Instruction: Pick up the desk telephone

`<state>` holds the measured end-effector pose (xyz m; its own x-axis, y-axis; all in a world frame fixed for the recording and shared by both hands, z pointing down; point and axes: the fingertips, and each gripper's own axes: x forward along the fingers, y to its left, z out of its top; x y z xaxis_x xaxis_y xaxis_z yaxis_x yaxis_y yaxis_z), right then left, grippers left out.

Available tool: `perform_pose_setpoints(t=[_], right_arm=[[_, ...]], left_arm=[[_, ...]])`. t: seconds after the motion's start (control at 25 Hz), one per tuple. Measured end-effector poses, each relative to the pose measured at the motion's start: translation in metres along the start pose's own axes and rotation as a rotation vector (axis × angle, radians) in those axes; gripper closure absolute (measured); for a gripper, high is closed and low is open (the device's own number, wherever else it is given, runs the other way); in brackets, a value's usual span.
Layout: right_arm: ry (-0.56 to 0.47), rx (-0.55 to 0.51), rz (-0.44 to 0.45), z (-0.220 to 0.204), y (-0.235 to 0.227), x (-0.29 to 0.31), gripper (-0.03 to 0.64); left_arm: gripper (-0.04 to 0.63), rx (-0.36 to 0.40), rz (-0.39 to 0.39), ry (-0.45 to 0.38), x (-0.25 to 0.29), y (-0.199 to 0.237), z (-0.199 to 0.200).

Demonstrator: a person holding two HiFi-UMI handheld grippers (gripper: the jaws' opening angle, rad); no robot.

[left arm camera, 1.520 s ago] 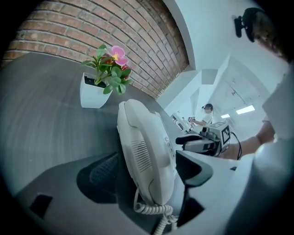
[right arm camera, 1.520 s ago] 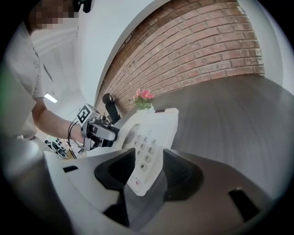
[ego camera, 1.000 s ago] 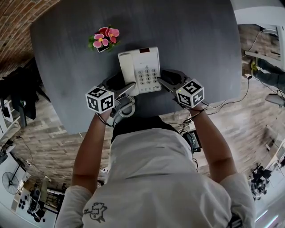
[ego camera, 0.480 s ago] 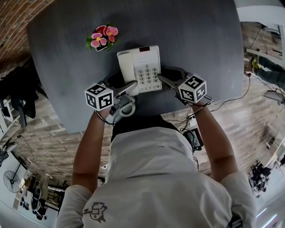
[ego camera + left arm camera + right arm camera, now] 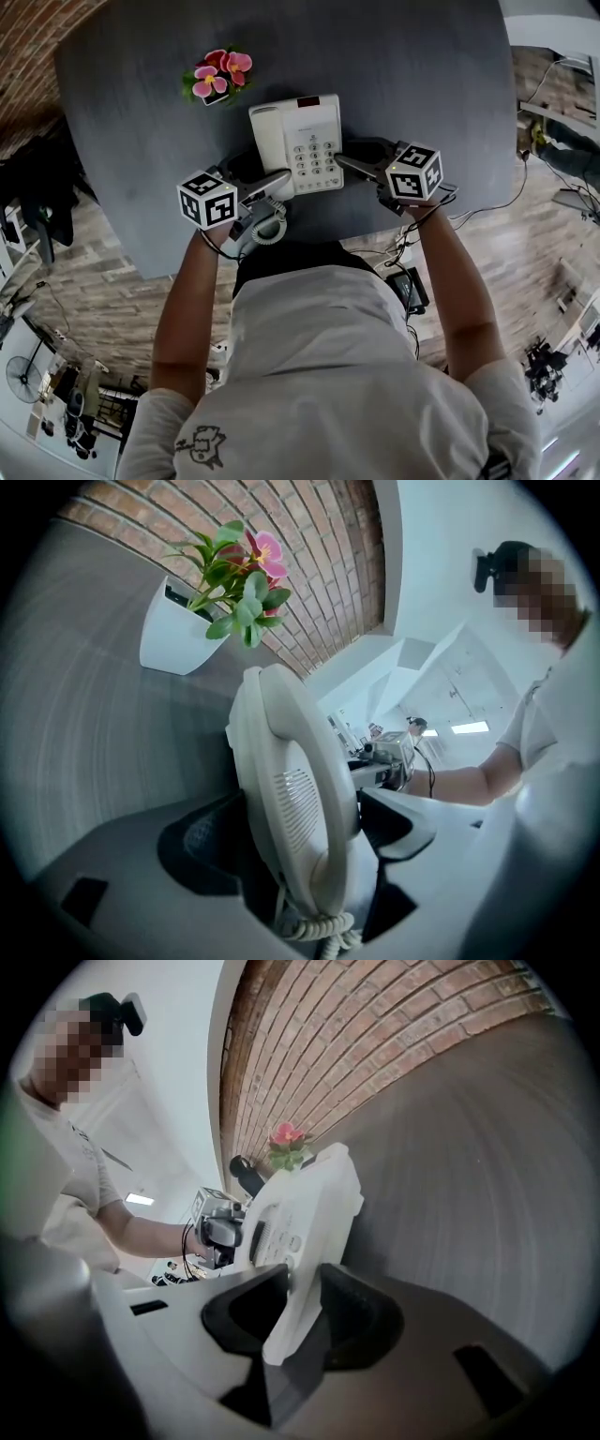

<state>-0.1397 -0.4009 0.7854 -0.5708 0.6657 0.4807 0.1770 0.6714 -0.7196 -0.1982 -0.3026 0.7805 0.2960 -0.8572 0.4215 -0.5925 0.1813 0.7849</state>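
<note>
A white desk telephone (image 5: pixel 314 141) with a keypad lies on the dark grey round table (image 5: pixel 422 84), handset (image 5: pixel 267 136) on its left side. My left gripper (image 5: pixel 277 183) holds the handset side: in the left gripper view the handset (image 5: pixel 291 789) fills the gap and both dark pads press on it. My right gripper (image 5: pixel 345 164) holds the phone's right edge. In the right gripper view that thin white edge (image 5: pixel 300 1213) stands between the pads, which have just been closing onto it. The coiled cord (image 5: pixel 267 230) hangs off the near table edge.
A small white pot of pink flowers (image 5: pixel 214 80) stands just beyond the phone, to its far left. The table's near edge runs right under both grippers. Brick wall and wooden floor surround the table; cables lie on the floor at the right.
The right gripper has rolled, its marker cube has shifted up the picture, and its jaws have narrowed on the phone's edge. The left gripper has kept its place.
</note>
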Motion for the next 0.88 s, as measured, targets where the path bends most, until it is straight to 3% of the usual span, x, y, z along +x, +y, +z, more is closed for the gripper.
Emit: perform_pose_setpoints(t=[0.88], right_arm=[[-0.054, 0.086, 0.007, 0.0005, 0.0018, -0.0048, 0.540]], left_arm=[[0.212, -0.036, 0.009, 0.001, -0.0010, -0.0011, -0.0003]])
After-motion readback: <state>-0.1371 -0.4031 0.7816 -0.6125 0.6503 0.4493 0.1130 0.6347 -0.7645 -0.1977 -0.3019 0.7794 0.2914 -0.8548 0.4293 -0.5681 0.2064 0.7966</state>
